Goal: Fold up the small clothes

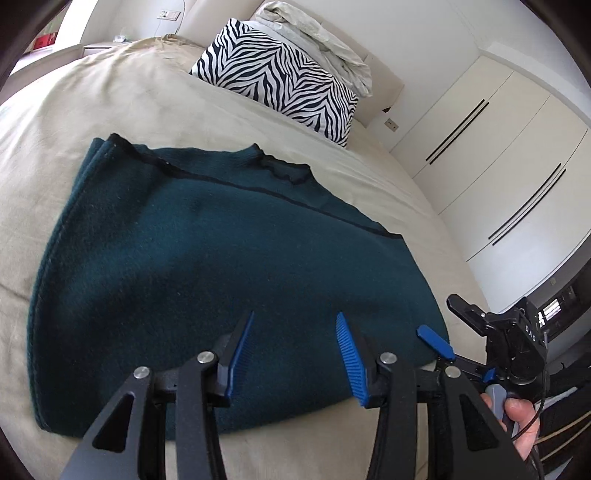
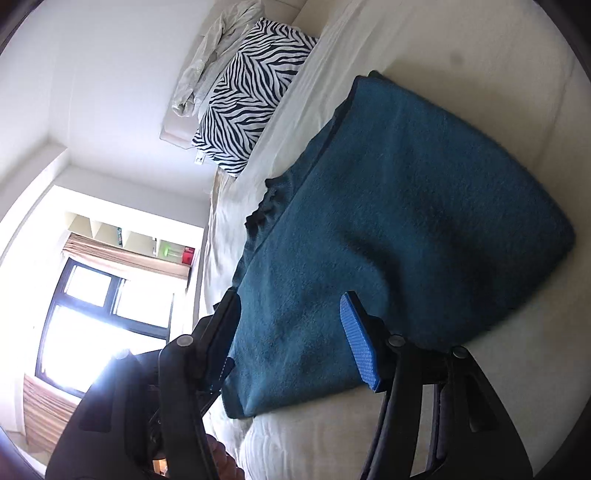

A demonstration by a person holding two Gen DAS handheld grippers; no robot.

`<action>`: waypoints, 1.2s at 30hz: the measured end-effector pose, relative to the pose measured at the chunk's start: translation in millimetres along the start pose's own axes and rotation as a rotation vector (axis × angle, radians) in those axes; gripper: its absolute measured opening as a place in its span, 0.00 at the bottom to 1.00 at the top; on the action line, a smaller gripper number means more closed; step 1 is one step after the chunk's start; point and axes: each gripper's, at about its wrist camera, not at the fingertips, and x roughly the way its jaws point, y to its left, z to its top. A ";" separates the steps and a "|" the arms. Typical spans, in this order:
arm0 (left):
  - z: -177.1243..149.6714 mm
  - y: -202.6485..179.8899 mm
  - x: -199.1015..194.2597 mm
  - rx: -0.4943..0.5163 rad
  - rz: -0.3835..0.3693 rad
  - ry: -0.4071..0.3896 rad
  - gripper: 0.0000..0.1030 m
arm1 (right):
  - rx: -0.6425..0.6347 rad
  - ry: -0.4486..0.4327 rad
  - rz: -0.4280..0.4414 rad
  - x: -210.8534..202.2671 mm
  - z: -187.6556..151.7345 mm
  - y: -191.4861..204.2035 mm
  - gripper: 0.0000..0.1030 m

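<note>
A dark teal knitted garment (image 1: 207,258) with black trim lies folded flat on the beige bed (image 1: 110,99). My left gripper (image 1: 296,314) hovers over its near edge, open, with nothing between its blue pads. My right gripper (image 1: 434,314) stands at the garment's near right corner, held by a hand (image 1: 517,417). In the right wrist view the garment (image 2: 406,206) runs away from my right gripper (image 2: 290,295). Its jaws stand apart over the garment's near end, and the pads do not press on the cloth.
A zebra-print pillow (image 1: 277,77) and a crumpled pale cloth (image 1: 314,33) lie at the head of the bed. White wardrobe doors (image 1: 498,166) stand along the bed's right side. A bright window (image 2: 96,321) shows in the right wrist view.
</note>
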 end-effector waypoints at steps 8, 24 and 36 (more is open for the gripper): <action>-23.1 44.8 8.6 -0.121 0.007 0.058 0.22 | 0.052 0.147 0.012 46.1 -33.6 -19.9 0.51; -12.1 133.9 -121.4 -0.295 0.080 -0.185 0.65 | 0.205 -0.301 -0.081 -113.4 15.3 -69.0 0.61; 19.1 166.1 -64.0 -0.481 -0.075 -0.051 0.63 | -0.073 0.062 0.018 8.7 -3.7 46.7 0.61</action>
